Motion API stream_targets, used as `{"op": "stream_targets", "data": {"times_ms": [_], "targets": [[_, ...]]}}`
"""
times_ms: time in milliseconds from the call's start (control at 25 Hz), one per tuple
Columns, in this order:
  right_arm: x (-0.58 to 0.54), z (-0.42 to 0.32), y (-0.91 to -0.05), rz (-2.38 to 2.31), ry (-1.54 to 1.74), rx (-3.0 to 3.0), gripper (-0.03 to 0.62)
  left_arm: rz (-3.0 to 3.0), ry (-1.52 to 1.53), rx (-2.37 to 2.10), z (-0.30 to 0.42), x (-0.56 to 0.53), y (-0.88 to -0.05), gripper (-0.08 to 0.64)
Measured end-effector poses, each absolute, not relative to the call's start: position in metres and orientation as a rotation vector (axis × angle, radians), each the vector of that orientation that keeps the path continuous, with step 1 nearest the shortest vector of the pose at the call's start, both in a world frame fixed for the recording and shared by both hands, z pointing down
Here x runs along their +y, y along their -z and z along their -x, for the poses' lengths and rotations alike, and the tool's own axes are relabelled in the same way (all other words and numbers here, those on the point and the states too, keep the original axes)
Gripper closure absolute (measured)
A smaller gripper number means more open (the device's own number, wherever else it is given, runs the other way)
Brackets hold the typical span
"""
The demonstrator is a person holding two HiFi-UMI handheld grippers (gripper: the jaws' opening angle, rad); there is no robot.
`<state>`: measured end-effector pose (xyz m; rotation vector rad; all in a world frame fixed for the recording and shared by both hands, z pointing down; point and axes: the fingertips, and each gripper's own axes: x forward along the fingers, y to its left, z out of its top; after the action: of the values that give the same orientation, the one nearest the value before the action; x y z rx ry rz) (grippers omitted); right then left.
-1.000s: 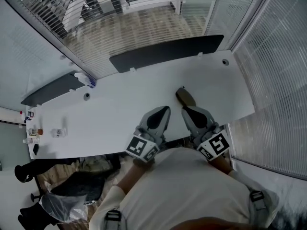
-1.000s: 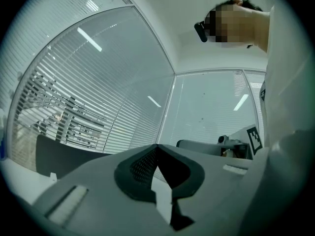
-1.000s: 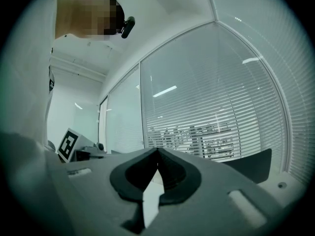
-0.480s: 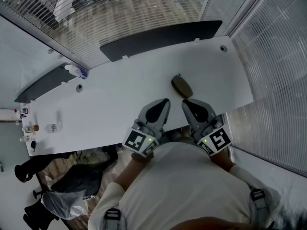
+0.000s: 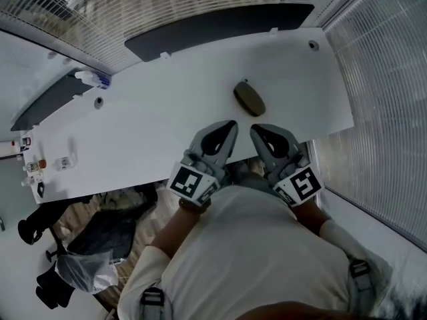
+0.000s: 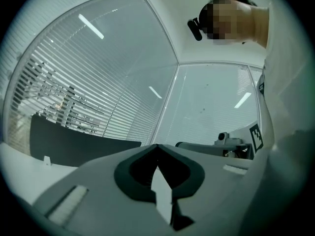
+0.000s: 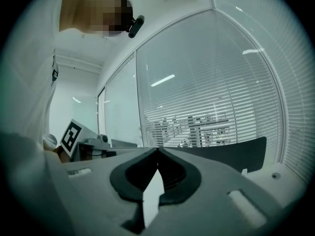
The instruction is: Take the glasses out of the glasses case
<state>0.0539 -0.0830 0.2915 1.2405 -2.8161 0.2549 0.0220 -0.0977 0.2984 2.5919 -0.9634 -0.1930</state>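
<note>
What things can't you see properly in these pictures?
- Glasses: in the head view, the closed brown oval glasses case hides whatever is inside it.
- Small things at the left end of the white table: in the head view, too small to name.
- The case in both gripper views: not shown; the grey left gripper and grey right gripper cover most of the table.

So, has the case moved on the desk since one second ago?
No. The case lies as before, left of and nearer than the round hole in the desk; only the view has shifted.
</note>
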Motion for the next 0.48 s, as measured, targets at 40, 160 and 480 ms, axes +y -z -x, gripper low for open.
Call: {"op": "stream_targets", "data": {"times_ms": [40, 160, 480], "targets": [[-0.084, -0.055, -0.296, -1.234, -0.256, -2.812, 0.592, -2.592, 0.185, -0.966, -0.023, -0.099, -0.303, 0.558], [-0.089, -0.058, -0.308, -1.22, -0.252, -2.799, 0.592, -2.589, 0.158, -0.967, -0.025, -0.103, -0.316, 0.558], [-0.1, -0.062, -0.35, -1.194, -0.286, -2.753, 0.592, -2.553, 0.102, -0.961, -0.032, -0.113, -0.362, 0.558]]}}
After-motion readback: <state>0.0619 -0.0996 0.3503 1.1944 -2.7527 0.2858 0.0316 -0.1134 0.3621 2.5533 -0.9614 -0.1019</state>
